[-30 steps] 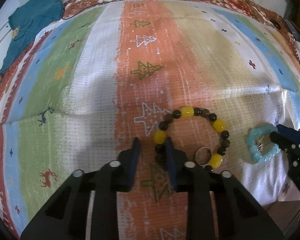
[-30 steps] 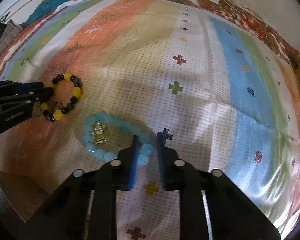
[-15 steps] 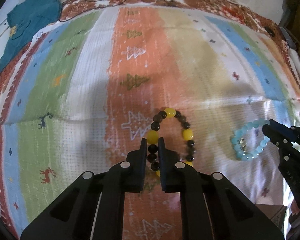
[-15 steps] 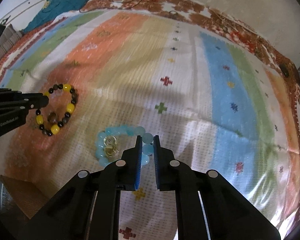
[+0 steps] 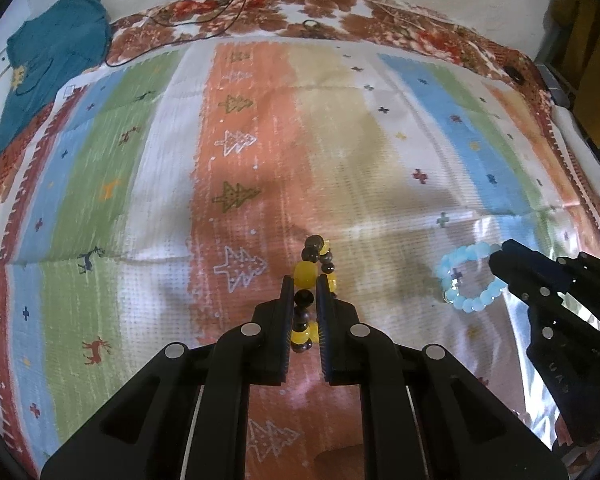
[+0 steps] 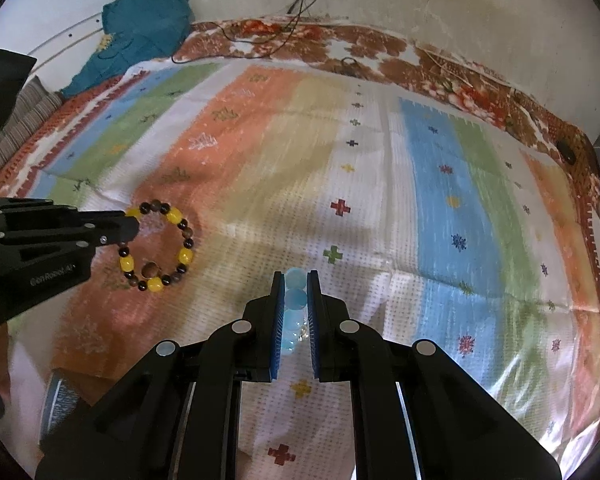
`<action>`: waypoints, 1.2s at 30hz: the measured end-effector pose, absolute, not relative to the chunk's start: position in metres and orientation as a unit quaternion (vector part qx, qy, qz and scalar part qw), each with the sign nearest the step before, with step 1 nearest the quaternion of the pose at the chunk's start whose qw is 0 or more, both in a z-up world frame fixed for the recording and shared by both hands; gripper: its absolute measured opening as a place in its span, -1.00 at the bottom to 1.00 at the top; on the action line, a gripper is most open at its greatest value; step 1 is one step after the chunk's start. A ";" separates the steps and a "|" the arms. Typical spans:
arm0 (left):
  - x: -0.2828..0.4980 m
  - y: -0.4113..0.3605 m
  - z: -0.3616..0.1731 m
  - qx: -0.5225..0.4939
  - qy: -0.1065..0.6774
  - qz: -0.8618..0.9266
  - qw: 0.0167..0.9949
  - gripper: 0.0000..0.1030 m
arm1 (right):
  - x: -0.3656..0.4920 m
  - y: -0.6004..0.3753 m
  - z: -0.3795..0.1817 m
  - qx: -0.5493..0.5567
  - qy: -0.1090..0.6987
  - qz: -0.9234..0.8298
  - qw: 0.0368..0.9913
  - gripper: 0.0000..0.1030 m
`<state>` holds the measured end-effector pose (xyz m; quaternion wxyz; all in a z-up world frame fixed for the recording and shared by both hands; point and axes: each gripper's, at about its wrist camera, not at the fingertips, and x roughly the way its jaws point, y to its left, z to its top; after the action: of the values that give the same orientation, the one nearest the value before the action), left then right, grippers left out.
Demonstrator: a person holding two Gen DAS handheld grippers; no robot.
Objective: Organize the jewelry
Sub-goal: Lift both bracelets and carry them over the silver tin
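yellow and dark beads – the yellow-and-brown bracelet [image 5: 311,280] sits pinched between the narrow fingers of the left tool [image 5: 304,298], lifted off the striped bedspread [image 5: 140,168] and seen edge-on in the left wrist view. from the right wrist view the same bracelet [image 6: 156,246] hangs as an open ring off the left tool [image 6: 130,228] tip, above the orange stripe.

right tool [image 6: 296,292] is closed narrow on the pale blue bracelet [image 6: 294,300], 2 beads showing between its blue pads w/ more beads and a small gold charm lower down in the gap. in the left wrist view the blue bracelet [image 5: 466,280] hangs as a ring from the right tool [image 5: 500,260], raised over the white stripe – well apart from the yellow one.

teal garment [image 5: 48,56] lies at the far left corner of the bed, black cable [image 5: 236,4] near the far edge.
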<state>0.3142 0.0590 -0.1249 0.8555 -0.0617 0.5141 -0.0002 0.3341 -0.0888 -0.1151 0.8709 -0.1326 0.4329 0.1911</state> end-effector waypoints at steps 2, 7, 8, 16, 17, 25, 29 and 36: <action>0.312 0.057 -0.121 -0.059 0.512 -0.001 0.857 -0.80 | 0.332 -0.090 -0.113 -0.130 0.431 0.192 0.872 -0.77; 0.308 0.051 -0.113 -0.053 0.508 -0.004 0.860 -0.80 | 0.327 -0.093 -0.109 -0.125 0.429 0.192 0.874 -0.77; 0.307 0.051 -0.111 -0.052 0.507 -0.004 0.860 -0.80 | 0.326 -0.093 -0.108 -0.124 0.429 0.191 0.874 -0.77; 0.294 0.050 -0.095 -0.050 0.500 -0.006 0.865 -0.80 | 0.318 -0.100 -0.100 -0.111 0.425 0.191 0.878 -0.77; 0.292 0.050 -0.093 -0.050 0.499 -0.006 0.865 -0.80 | 0.316 -0.101 -0.099 -0.109 0.424 0.191 0.878 -0.77; 0.272 0.047 -0.077 -0.054 0.492 -0.007 0.869 -0.80 | 0.302 -0.107 -0.087 -0.103 0.417 0.189 0.883 -0.77; 0.265 0.047 -0.070 -0.060 0.488 -0.009 0.870 -0.80 | 0.293 -0.109 -0.079 -0.103 0.411 0.191 0.886 -0.77; 0.251 0.040 -0.060 -0.048 0.480 -0.013 0.876 -0.80 | 0.281 -0.111 -0.070 -0.100 0.405 0.198 0.887 -0.77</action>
<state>0.2511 0.0402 -0.0597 0.8757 -0.0480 0.4804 -0.0129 0.2805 -0.1113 -0.0702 0.8870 -0.0996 0.4050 0.1984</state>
